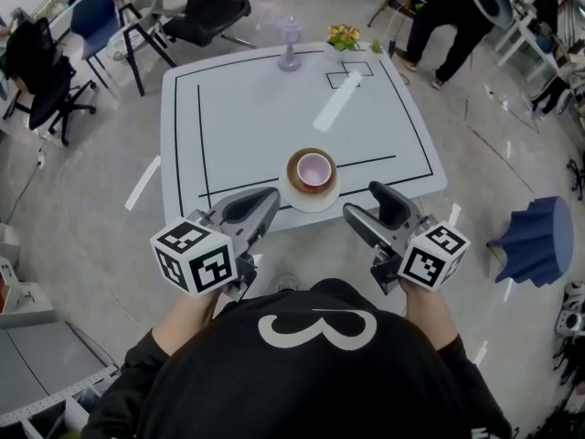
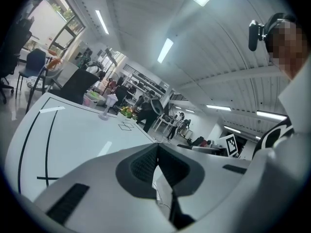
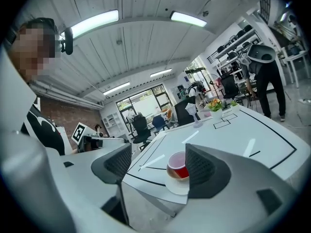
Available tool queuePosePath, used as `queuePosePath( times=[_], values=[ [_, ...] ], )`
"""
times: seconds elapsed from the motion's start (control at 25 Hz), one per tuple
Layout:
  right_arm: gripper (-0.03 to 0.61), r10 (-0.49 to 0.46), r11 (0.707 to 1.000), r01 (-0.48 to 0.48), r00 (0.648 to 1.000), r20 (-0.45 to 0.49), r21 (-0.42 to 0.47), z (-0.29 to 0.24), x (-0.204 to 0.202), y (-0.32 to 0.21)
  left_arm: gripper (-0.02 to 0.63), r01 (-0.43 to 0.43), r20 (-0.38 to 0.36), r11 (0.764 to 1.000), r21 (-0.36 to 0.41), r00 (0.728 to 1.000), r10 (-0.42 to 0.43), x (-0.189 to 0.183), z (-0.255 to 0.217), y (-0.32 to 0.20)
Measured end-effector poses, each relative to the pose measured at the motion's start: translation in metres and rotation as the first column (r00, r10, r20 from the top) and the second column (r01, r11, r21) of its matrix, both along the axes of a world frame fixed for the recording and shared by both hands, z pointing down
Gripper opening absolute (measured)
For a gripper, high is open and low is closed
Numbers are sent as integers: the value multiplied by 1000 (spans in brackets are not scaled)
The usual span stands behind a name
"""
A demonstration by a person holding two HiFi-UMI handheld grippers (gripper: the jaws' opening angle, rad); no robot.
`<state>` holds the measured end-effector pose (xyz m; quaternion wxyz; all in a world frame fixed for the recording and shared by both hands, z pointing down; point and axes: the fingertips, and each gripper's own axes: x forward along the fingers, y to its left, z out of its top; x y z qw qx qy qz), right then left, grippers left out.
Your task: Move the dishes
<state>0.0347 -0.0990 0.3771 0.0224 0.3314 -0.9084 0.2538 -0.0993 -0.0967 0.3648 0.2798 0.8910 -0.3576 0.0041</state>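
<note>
A stack of dishes stands at the near edge of the white table [image 1: 238,117]: a white plate [image 1: 306,201], a brown bowl [image 1: 294,174] on it, and a pink cup [image 1: 313,168] inside. My left gripper [image 1: 265,199] hovers just left of the stack by the table edge, its jaws together and empty; its pads meet in the left gripper view [image 2: 158,147]. My right gripper [image 1: 370,207] hangs just right of the stack with its jaws wide apart. In the right gripper view the cup [image 3: 177,165] and plate [image 3: 176,186] show beyond the open gripper [image 3: 159,154], untouched.
A purple goblet [image 1: 290,44] and a small flower pot [image 1: 344,37] stand at the table's far edge. Office chairs [image 1: 206,7] are behind the table, a person [image 1: 448,16] stands far right, and a blue stool [image 1: 535,240] sits on the floor at right.
</note>
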Motion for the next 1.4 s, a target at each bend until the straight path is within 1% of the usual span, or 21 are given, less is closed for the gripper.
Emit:
queuePosePath(
  times=[0.12, 0.32, 0.6, 0.72, 0.88, 1.08, 1.24, 1.32, 1.4],
  values=[
    [324, 3, 1000, -3, 1000, -1, -9, 4, -3, -7, 3, 5, 0, 1000, 2, 1000, -5, -3, 1, -6],
    [307, -4, 999, 2, 999, -36, -37, 16, -7, -21, 3, 20, 4, 1000, -11, 1000, -20, -7, 3, -11],
    [295, -56, 995, 50, 996, -67, -91, 36, -20, -50, 3, 58, 9, 998, -36, 998, -58, -14, 6, -25],
    [288, -95, 988, 83, 992, -89, -130, 54, -27, -64, 3, 79, 17, 996, -49, 997, -78, -19, 10, -34],
    [275, -142, 972, 118, 984, -108, -202, 81, -32, -79, 3, 116, 20, 991, -65, 993, -115, -27, 12, -46],
    [255, -176, 961, 139, 975, -137, -240, 100, -39, -98, 3, 161, 22, 984, -77, 987, -160, -39, 16, -59],
    [239, -207, 952, 152, 960, -191, -267, 116, -45, -102, 3, 190, 20, 978, -87, 982, -189, -46, 21, -64],
    [222, -220, 947, 154, 950, -222, -281, 124, -46, -104, 3, 205, 16, 974, -92, 979, -204, -50, 22, -66],
    [186, -222, 946, 147, 943, -246, -290, 129, -46, -106, 3, 214, 12, 973, -92, 977, -213, -52, 23, -69]
  ],
)
